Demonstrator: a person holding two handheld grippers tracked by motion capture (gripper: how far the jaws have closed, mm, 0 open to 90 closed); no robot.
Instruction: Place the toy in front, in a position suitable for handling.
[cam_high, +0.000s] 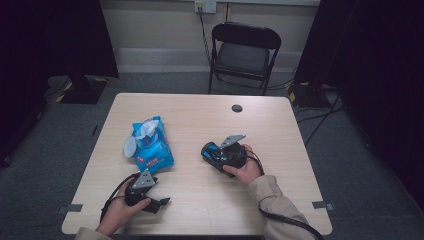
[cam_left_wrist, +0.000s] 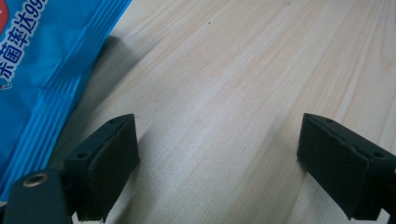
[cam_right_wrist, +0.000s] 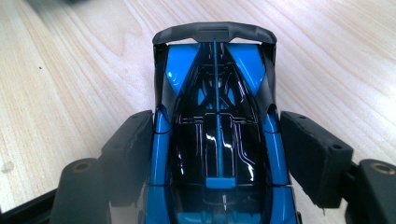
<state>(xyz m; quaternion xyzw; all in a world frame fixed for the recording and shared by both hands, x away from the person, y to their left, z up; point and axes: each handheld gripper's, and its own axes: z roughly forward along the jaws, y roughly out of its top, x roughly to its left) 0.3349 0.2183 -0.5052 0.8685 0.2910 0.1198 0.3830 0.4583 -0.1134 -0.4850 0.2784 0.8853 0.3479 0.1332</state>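
Right gripper clamped on blue toy car on bench; left gripper spread wide, empty, beside blue pack

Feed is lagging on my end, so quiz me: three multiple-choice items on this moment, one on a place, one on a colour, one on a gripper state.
1. Where does the blue wipes pack lie?
A) left half of the table
B) on the chair
C) right edge

2. What colours is the toy car?
A) red and white
B) blue and black
C) all yellow

3. How is the left gripper?
A) shut on the pack
B) open over bare wood
C) shut on the car

Answers: 1 A, the high view shows it left of centre; 2 B, glossy blue panels on black; 3 B, its jaws stand wide apart.
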